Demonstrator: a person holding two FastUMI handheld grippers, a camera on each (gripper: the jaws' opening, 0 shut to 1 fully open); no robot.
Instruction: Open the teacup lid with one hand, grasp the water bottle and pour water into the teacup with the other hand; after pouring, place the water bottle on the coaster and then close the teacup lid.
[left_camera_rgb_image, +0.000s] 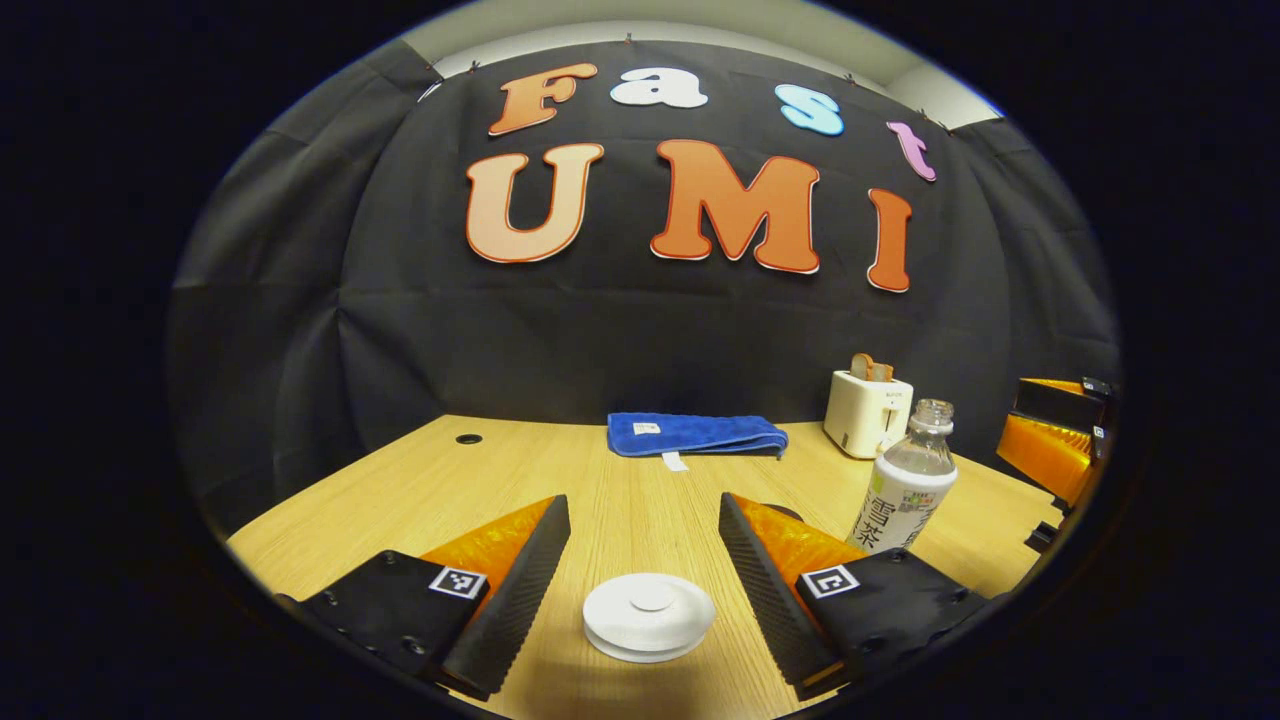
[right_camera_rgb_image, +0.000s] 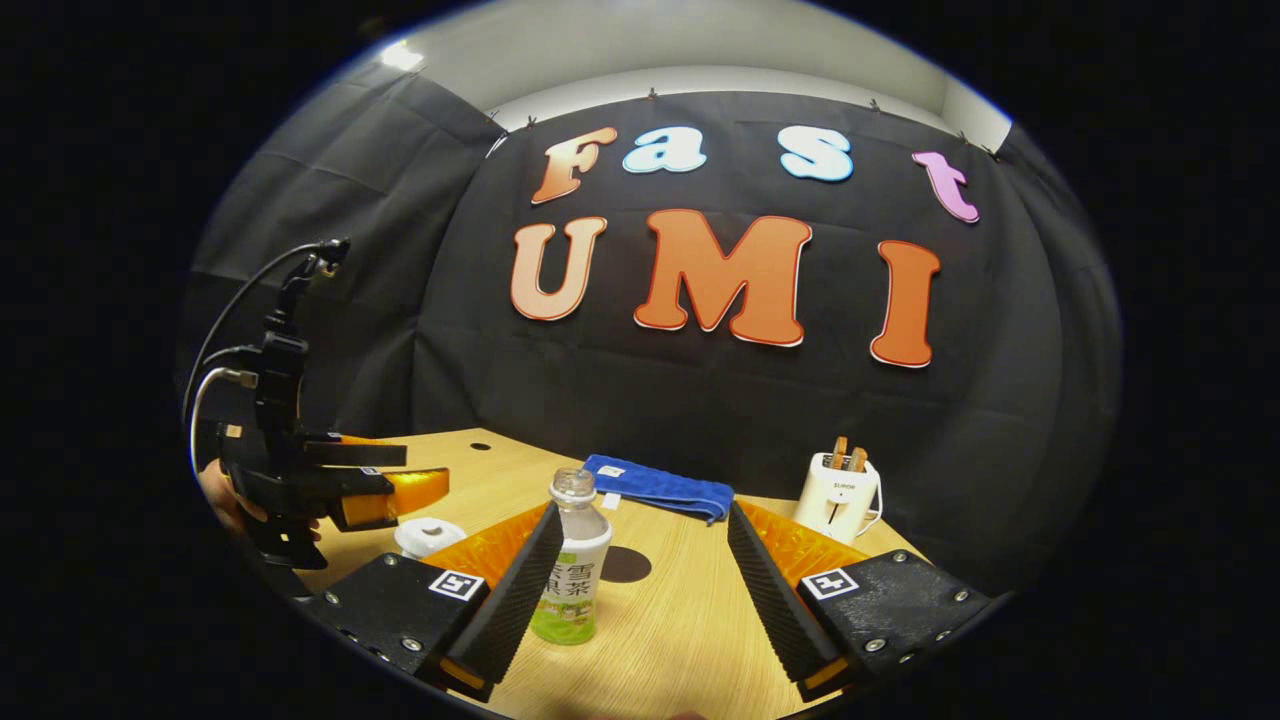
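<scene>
Teacup lid (left_camera_rgb_image: 649, 616) at bottom centre, between spread left gripper (left_camera_rgb_image: 645, 570) fingers, untouched; cup body hidden beneath. Water bottle (right_camera_rgb_image: 572, 558) uncapped, lower centre, base partly hidden by right gripper (right_camera_rgb_image: 640, 585) finger; fingers spread. Coaster (right_camera_rgb_image: 626, 564) behind bottle, half hidden.

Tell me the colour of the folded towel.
Blue; the towel shows best in the left gripper view.

Black claw (right_camera_rgb_image: 640, 590) housings with screws, square coded tags, orange shells, ribbed fingers (right_camera_rgb_image: 510, 600)
</scene>
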